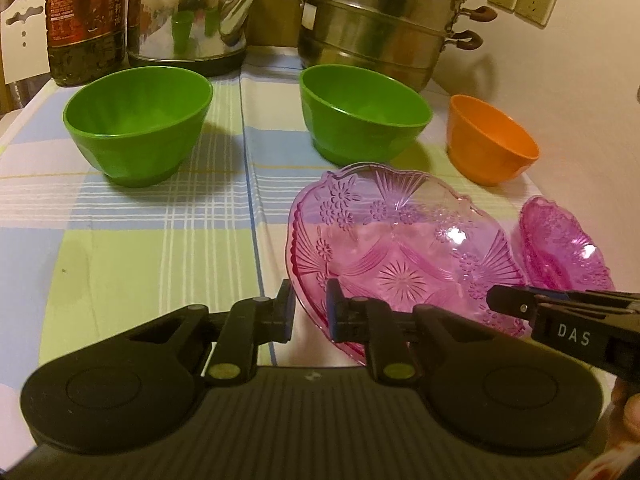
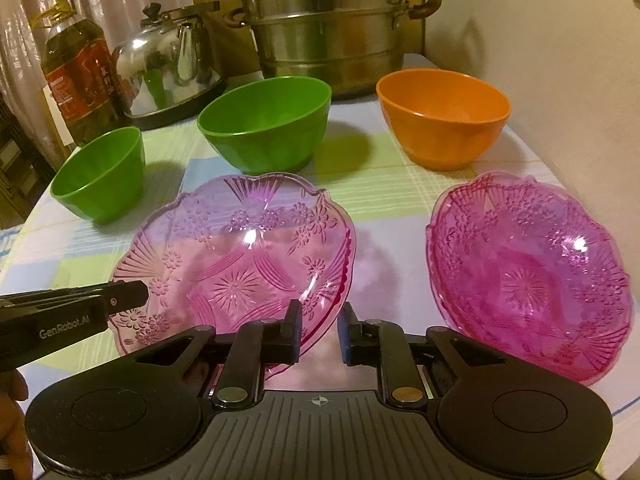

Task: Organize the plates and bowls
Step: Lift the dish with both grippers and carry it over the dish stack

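Plates first: you've got two pink glass plates on the checked cloth of the bench (image 1: 132,240). The lighter pink plate (image 1: 400,248) sits right in front of your left gripper (image 1: 311,316), whose pads are clenched on its near rim, with the edge running between the blue pads. From the right wrist view your right gripper (image 2: 319,330) is pinched onto the same plate's rim on its other side, so both grippers are grasping that one plate (image 2: 240,264). The darker pink plate (image 2: 528,280) lies just to the right of the right gripper, apart from the lighter one and not touched.

Beyond the grippers there's a row of bowls: a green bowl (image 1: 138,124) ahead and left of the left gripper, a second green bowl (image 1: 360,112) straight past the held plate, and an orange bowl (image 1: 490,140) further right. Behind those stand an oil bottle (image 1: 84,20), a steel kettle (image 1: 188,16) and a stacked steamer pot (image 1: 380,20).
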Available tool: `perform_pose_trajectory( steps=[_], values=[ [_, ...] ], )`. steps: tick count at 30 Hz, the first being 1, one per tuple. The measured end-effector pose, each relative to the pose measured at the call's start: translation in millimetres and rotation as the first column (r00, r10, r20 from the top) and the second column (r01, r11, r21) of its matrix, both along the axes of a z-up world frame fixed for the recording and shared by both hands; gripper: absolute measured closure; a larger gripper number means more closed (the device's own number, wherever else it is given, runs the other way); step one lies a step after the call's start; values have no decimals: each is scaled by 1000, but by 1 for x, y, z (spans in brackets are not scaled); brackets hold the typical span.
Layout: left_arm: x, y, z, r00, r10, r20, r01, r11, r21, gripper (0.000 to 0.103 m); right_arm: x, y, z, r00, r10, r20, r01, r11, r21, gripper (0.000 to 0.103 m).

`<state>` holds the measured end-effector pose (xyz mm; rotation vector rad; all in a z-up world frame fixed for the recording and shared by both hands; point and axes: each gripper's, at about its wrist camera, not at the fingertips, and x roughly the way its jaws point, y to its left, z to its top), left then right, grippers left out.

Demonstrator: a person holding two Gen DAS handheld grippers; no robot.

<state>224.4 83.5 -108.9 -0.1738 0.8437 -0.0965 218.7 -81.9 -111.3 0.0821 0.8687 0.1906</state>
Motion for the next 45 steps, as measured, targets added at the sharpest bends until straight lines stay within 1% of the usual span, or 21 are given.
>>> perform_pose_trajectory(
  steps=[3, 7, 13, 19, 24, 28, 32, 36, 45],
  values=[
    [-9, -3, 6, 1000, -13, 13, 13, 1000, 5, 88, -7, -3, 7, 1000, 1, 10, -1, 1000, -1, 85],
    [-19, -7, 17, 999, -25, 31, 25, 1000, -6, 89, -20, -5, 16, 999, 14, 38, -14, 1000, -18, 85],
    [-32, -22, 35, 997, -46, 64, 46, 999, -1, 89, -38, -17, 28, 996, 1, 85, 1, 1000, -23, 85],
    [-47, -43, 44, 995, -59, 83, 59, 998, 7, 89, -59, -31, 37, 993, -22, 113, 26, 999, -28, 85],
    [-57, -62, 52, 993, -78, 90, 80, 997, -9, 89, -75, -51, 44, 991, -57, 122, 59, 998, -15, 85],
    [-61, -83, 59, 989, -113, 98, 115, 993, -18, 89, -90, -71, 50, 987, -99, 129, 101, 995, -9, 85],
    [-63, -106, 64, 983, -153, 106, 156, 988, -21, 89, -106, -95, 57, 980, -146, 136, 148, 989, -4, 85],
    [-61, -130, 69, 974, -193, 117, 196, 980, -15, 89, -112, -116, 62, 971, -183, 150, 188, 982, -15, 85],
    [-42, -165, 65, 964, -240, 117, 241, 971, 5, 89, -105, -148, 61, 957, -247, 152, 251, 968, -5, 85]
  ],
)
